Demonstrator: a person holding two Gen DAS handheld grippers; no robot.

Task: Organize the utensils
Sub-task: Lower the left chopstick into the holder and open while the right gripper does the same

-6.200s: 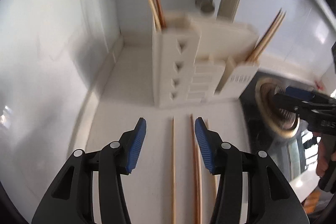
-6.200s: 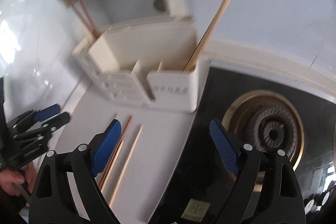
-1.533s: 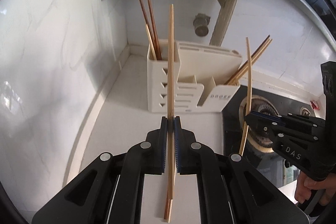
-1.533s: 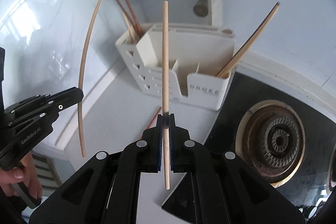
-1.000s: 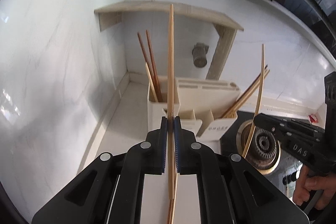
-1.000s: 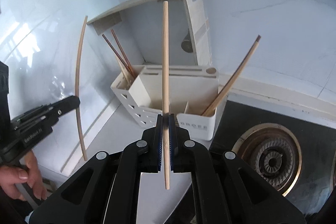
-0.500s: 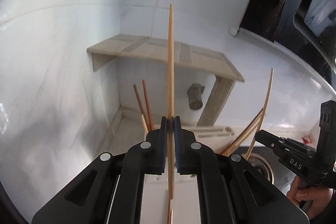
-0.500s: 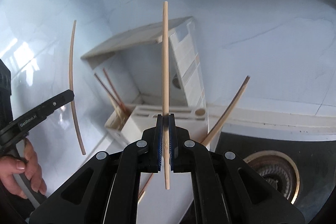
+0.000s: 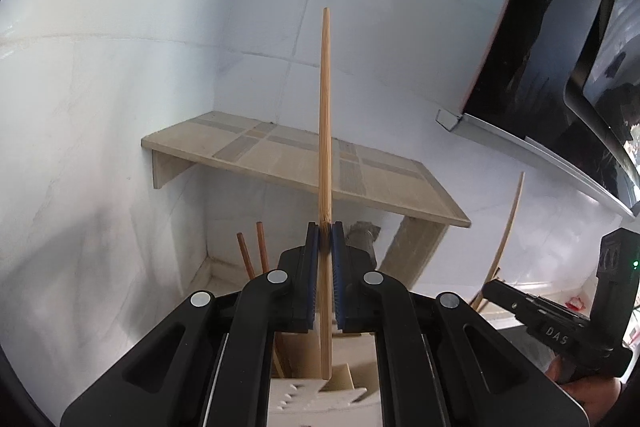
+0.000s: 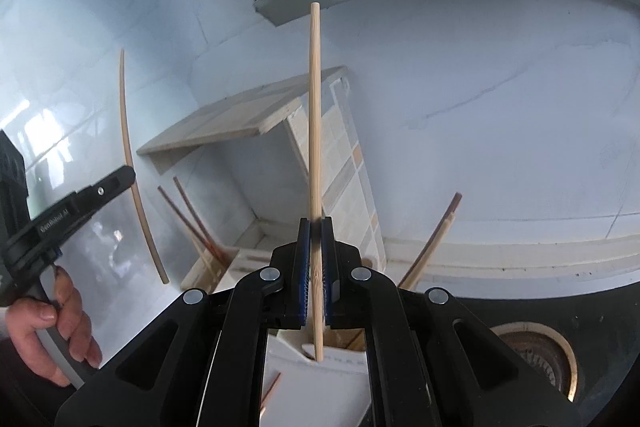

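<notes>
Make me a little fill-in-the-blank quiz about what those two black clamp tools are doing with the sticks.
1. Each gripper is shut on one bamboo ____.
2. The left gripper holds its stick roughly ____.
3. The right gripper's stick has its lower end just above the white ____.
4. The wooden shelf is fixed in a ____ of the tiled walls.

Missing words: chopstick; upright; holder; corner

Tiled shelf (image 9: 280, 155) on white wall (image 9: 100, 87) — gas burner (image 10: 536, 355) on black hob (image 10: 600, 311).
</notes>
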